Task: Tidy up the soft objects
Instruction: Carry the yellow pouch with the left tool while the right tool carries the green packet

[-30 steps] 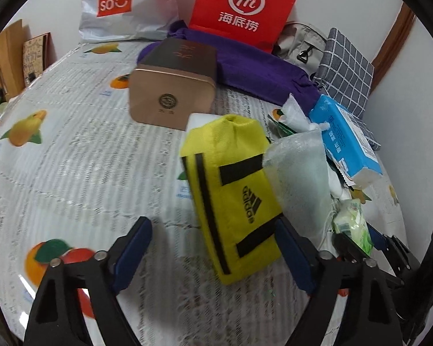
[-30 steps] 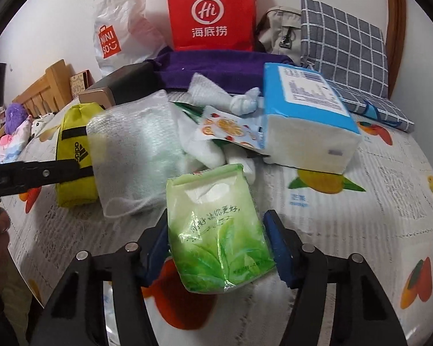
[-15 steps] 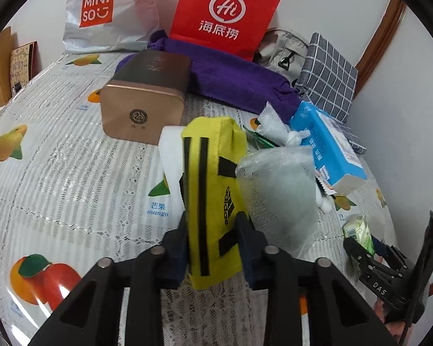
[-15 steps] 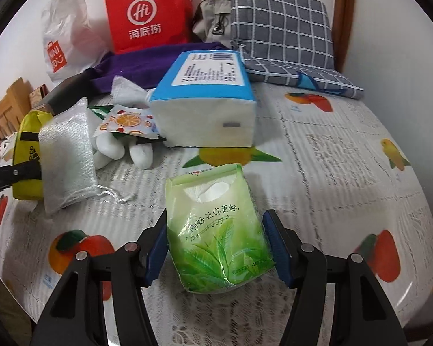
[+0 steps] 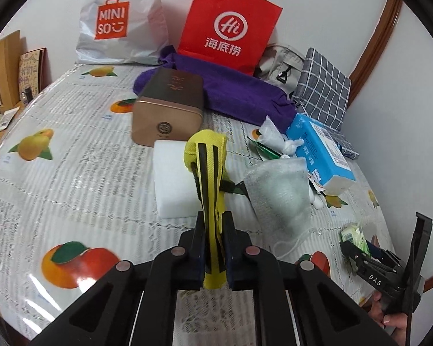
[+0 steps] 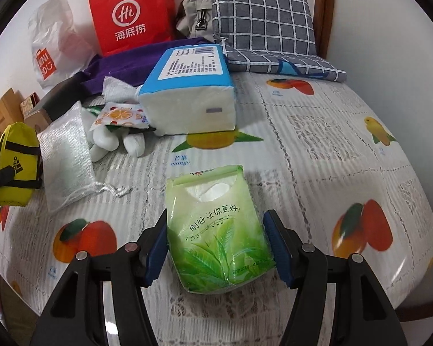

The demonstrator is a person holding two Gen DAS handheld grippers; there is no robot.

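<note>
Left gripper (image 5: 215,248): jaws have just closed, pinching yellow fabric pouch with black straps (image 5: 209,178) above the fruit-print tablecloth (image 5: 72,178). Right gripper (image 6: 216,245): clamped on green plastic tissue pack (image 6: 216,230). Beyond: white foam block (image 5: 173,178), bronze tin box (image 5: 167,115).

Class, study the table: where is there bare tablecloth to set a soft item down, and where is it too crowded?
Free: the tablecloth left of the gold tin and white foam block, and the stretch right of the blue tissue pack, below the checked cushion. Crowded: between the yellow Adidas pouch, mesh bag, white glove and purple cloth.
</note>
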